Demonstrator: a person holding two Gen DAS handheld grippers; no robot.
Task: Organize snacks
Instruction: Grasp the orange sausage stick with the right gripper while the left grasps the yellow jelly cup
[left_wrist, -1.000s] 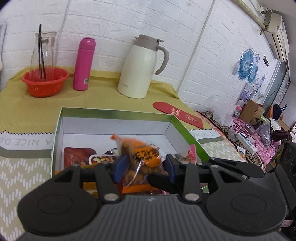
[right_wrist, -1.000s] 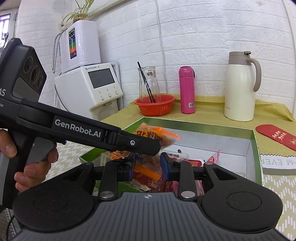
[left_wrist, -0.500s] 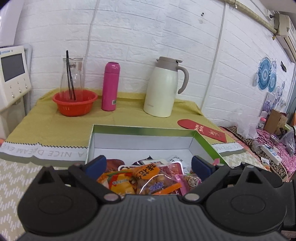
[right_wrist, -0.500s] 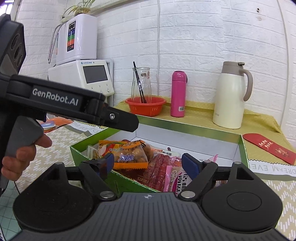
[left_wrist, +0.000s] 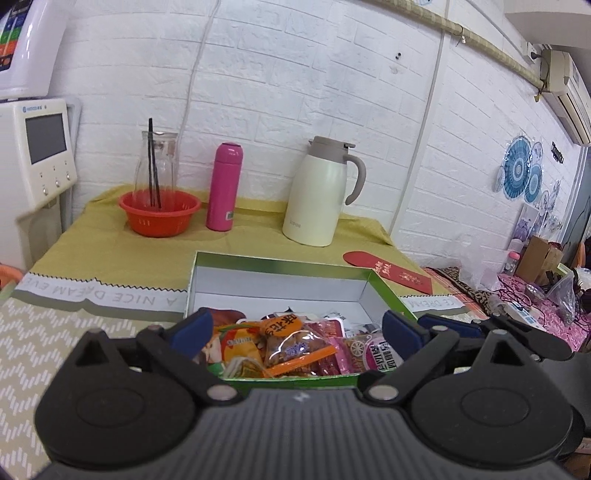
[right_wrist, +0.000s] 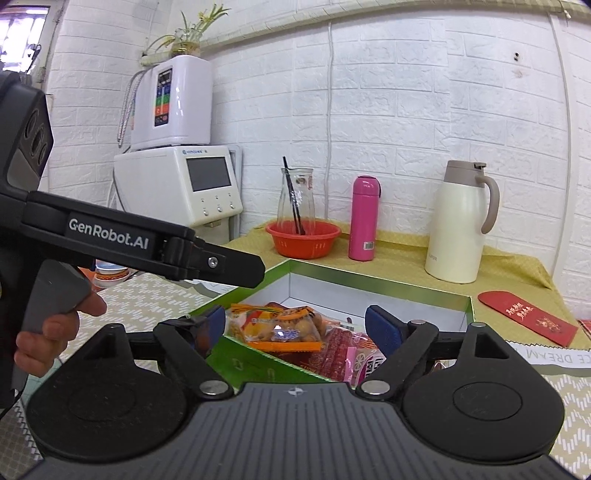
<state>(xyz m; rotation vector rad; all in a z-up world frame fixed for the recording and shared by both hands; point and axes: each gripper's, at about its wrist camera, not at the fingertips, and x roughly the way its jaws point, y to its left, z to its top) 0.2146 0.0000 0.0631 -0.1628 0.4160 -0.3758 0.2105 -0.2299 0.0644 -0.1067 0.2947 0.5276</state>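
Observation:
A green box (left_wrist: 280, 263) with white inner walls sits on the table and holds several snack packets. An orange-edged clear packet of nuts (left_wrist: 295, 345) lies on top of the pile; it also shows in the right wrist view (right_wrist: 286, 330). My left gripper (left_wrist: 297, 326) is open and empty, just short of the box's near edge. My right gripper (right_wrist: 295, 325) is open and empty, above the box's near left corner (right_wrist: 258, 360). The left gripper's body (right_wrist: 140, 243) shows at the left of the right wrist view.
At the back stand an orange bowl with a glass jar (left_wrist: 159, 212), a pink bottle (left_wrist: 224, 186) and a cream thermos jug (left_wrist: 317, 192). A red envelope (left_wrist: 388, 271) lies right of the box. A white appliance (right_wrist: 177, 188) stands at the left.
My left gripper opened and let the nut packet drop onto the pile in the box, then drew back. My right gripper also opened and drew back.

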